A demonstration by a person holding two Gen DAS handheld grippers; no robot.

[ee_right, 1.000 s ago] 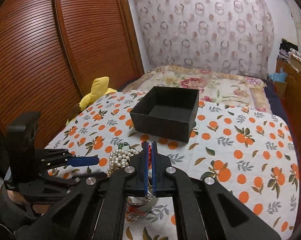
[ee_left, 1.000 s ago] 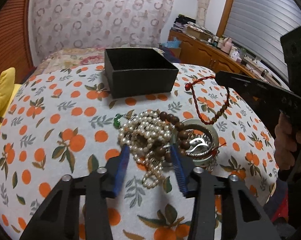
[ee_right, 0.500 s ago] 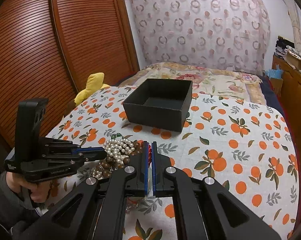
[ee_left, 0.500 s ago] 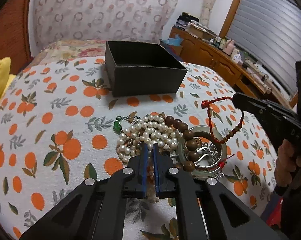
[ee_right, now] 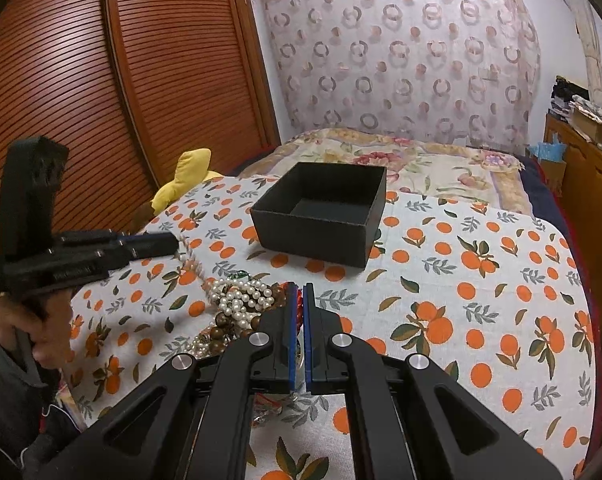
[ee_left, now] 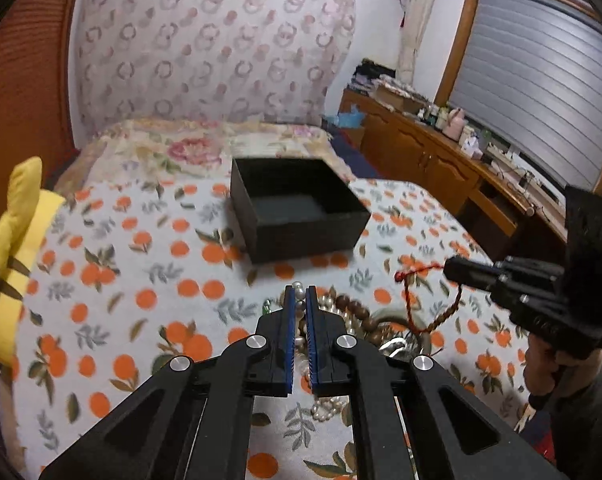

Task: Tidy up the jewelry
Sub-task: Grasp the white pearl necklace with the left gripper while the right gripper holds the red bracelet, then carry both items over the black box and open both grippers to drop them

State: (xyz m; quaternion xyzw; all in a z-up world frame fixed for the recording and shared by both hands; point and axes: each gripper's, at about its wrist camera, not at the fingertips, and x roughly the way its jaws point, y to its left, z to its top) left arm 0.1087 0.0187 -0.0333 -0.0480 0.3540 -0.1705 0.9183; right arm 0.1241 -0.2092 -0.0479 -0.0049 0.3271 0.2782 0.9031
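Note:
An open black box [ee_left: 297, 210] stands on the orange-print cloth, also in the right wrist view [ee_right: 321, 214]. A jewelry pile with pearls [ee_right: 241, 300] and brown wooden beads [ee_left: 351, 308] lies in front of it. My left gripper [ee_left: 300, 294] is shut on a pearl strand [ee_left: 299, 290], lifted above the pile; it shows in the right wrist view [ee_right: 173, 242] with pearls trailing down. My right gripper [ee_right: 299, 290] is shut on a red-cord beaded bracelet [ee_left: 425, 300], which hangs from its tip [ee_left: 447, 270] in the left wrist view.
A yellow plush toy [ee_left: 17, 240] lies at the table's left edge. A flowered bed [ee_right: 421, 160] is behind the box. A wooden cabinet [ee_left: 429, 156] with clutter runs along the right. A slatted wooden wardrobe [ee_right: 101, 80] stands left.
My left gripper closed on the pearl strand and lifted it. My right gripper rose with the red bracelet, staying shut.

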